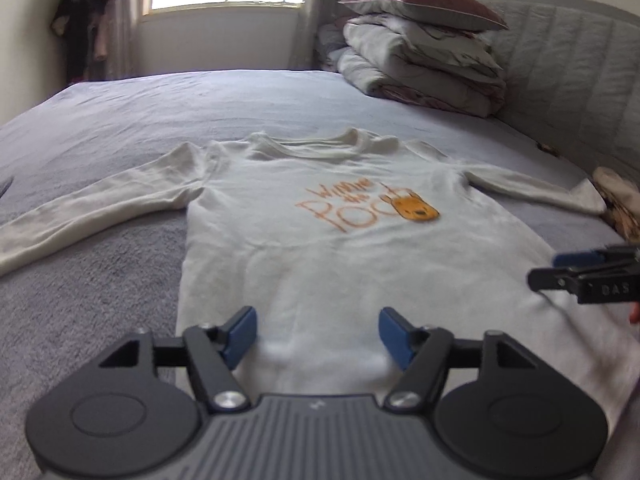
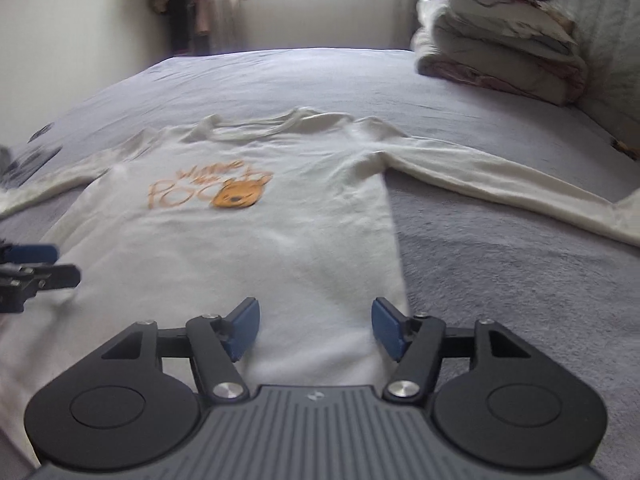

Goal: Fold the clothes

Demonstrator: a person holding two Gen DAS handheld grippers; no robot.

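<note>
Item: cream long-sleeved cotton shirt with orange bear print (image 1: 320,248), spread flat, print up, on grey bed (image 1: 120,120), sleeves outstretched for folding. Left claw (image 1: 318,334) and right claw (image 2: 316,328) held wide, empty, over hem.

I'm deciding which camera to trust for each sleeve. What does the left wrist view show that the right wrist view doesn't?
Only the left wrist view shows the shirt's left sleeve along most of its length, the open left gripper over the hem and a beige item at the right edge. Only the right wrist view shows the right sleeve stretched out and the open right gripper. Both show the white shirt flat on the grey bed, its orange print and the stacked bedding.
</note>
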